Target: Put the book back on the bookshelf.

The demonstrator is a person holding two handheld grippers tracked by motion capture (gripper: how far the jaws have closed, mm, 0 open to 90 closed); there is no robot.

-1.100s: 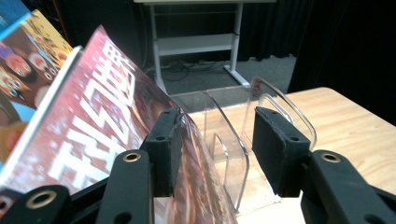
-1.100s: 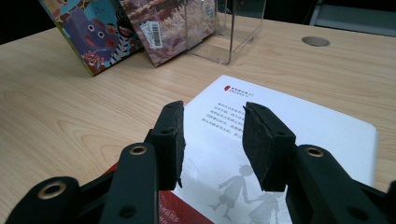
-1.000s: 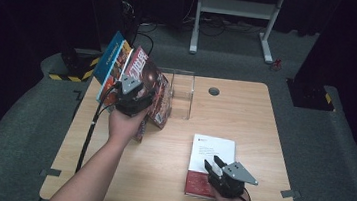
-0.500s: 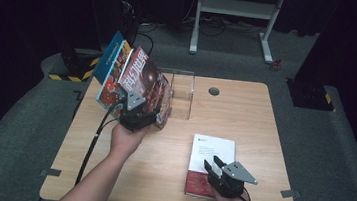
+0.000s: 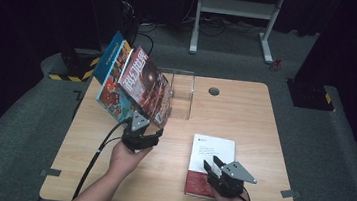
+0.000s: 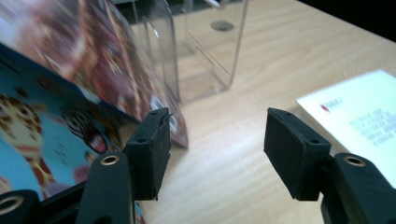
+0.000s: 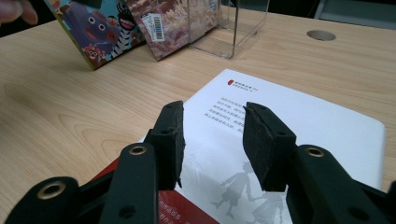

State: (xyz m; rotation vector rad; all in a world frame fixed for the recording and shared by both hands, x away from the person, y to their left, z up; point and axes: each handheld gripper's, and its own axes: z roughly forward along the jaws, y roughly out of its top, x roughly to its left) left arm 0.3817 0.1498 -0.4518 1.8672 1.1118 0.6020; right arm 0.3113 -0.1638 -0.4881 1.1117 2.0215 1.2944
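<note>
Now, dark-red book (image 5: 145,84) leaning tilted against blue picture book (image 5: 110,81), left tongs (image 5: 143,136) wide, right tongs (image 5: 219,170) slightly parted, empty.

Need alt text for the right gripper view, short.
The right gripper hovers with open jaws over a white-and-red book lying flat on the wooden table. Beyond it, two colourful books lean beside a clear acrylic holder.
</note>
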